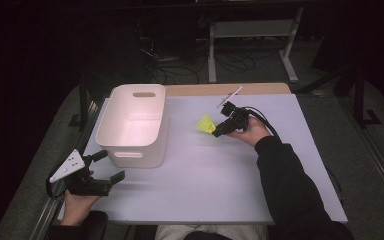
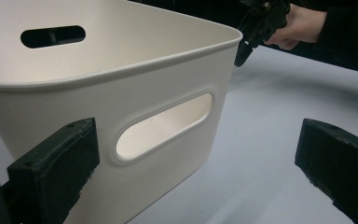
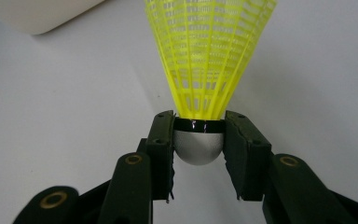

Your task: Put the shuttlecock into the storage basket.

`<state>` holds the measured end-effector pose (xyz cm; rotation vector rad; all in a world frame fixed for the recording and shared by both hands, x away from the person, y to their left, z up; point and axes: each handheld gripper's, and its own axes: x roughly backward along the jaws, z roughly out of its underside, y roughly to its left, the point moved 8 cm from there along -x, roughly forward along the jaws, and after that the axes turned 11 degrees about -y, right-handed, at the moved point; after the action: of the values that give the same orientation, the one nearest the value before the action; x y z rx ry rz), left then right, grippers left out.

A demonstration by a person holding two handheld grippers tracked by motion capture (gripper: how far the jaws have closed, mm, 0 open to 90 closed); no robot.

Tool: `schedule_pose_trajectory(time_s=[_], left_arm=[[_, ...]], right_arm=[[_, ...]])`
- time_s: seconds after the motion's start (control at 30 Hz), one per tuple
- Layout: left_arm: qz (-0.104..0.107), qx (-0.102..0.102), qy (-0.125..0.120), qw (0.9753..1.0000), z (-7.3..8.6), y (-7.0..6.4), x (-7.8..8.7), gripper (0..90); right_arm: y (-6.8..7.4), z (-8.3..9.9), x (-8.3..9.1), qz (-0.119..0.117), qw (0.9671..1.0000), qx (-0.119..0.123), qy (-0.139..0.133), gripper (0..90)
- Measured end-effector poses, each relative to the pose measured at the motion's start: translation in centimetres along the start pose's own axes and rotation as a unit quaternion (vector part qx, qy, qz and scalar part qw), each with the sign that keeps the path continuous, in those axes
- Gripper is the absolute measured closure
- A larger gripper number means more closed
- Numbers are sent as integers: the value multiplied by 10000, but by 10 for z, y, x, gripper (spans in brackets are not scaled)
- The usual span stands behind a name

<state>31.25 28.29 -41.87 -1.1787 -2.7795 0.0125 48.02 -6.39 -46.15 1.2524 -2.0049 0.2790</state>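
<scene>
On the bench [image 1: 190, 190] the tub [image 1: 135, 125] stands toward my left and the far edge, and my left tongs [image 1: 106, 167] sit just before its near wall, at the near-left corner, jaws spread apart. My right tongs [image 1: 219, 131] are to the right of the tub, near mid-bench, clamping the shuttlecock [image 1: 206, 124] by its rounded head. Its skirt points left toward the tub, apart from it.

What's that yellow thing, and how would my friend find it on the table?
Start at the white bin on the pale table. Look to its right, where the right gripper pinches a shuttlecock by its round silver-grey head. Its bright yellow mesh skirt, fanning out like a cone, is the scene's one vivid colour.
</scene>
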Motion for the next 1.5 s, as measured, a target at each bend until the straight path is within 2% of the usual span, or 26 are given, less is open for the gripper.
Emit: schedule_pose_trajectory(time_s=[0.53,1.5], left_arm=[[-14,3,-3,10000,0,0,0,0],[-22,17,5,10000,0,0,0,0]], right_arm=[[13,-14,18,34,9997,160,-172,631],[32,-54,39,-19,9978,515,-420,631]])
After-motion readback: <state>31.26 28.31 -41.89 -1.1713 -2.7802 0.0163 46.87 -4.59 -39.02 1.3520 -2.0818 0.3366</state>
